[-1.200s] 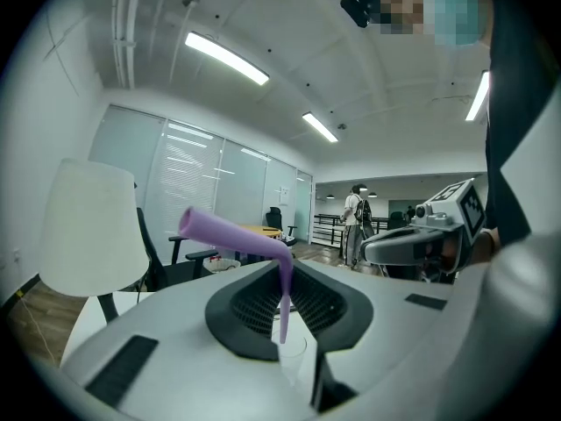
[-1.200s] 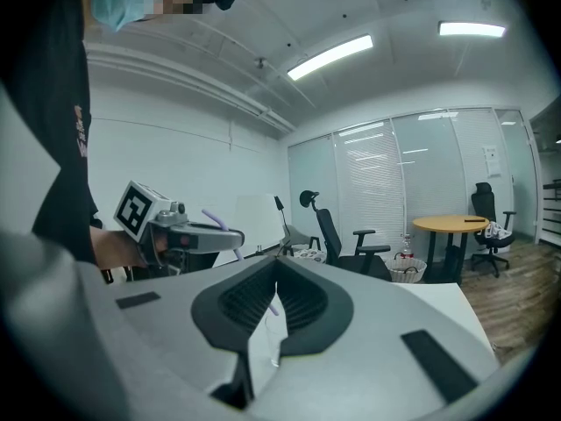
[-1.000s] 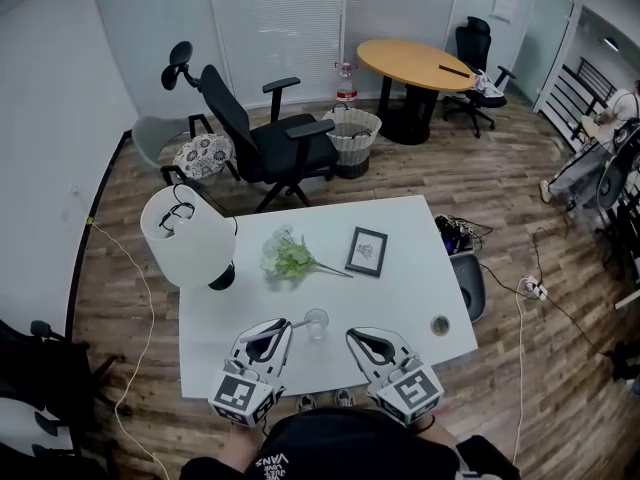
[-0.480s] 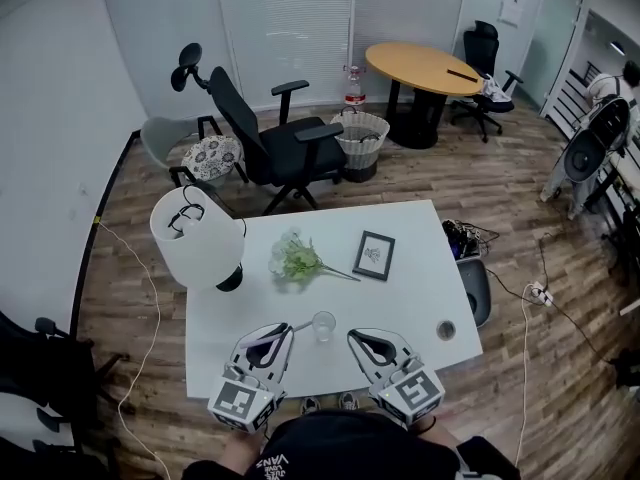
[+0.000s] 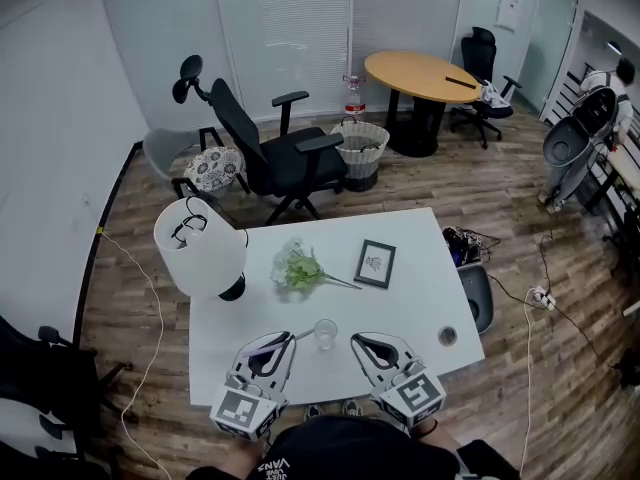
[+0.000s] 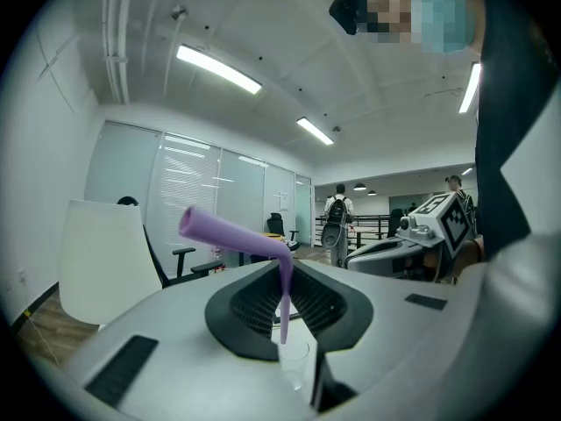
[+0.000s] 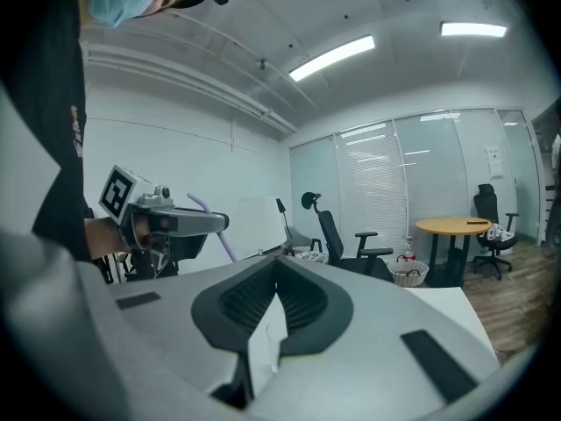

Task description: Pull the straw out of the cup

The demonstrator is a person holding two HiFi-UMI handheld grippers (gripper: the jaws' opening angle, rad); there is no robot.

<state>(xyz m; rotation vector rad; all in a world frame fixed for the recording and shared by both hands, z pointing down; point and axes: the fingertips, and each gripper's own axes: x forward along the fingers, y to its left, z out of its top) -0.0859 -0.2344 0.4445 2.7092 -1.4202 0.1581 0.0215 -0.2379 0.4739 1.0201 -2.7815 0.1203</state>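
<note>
Left gripper view showed the left gripper (image 6: 283, 274) pinched on the straw (image 6: 232, 232), lower end at the cup (image 6: 294, 367). The right gripper (image 7: 277, 263) sat closed, empty; a straight upward lift would likely avoid tipping.

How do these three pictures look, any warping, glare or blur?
Head view: sharp, evenly lit, though the wide lens bows the white table. Left gripper view: round fisheye, dark corners, ceiling lights blown out, purple straw crisp. Right gripper view: same fisheye, no motion blur.
</note>
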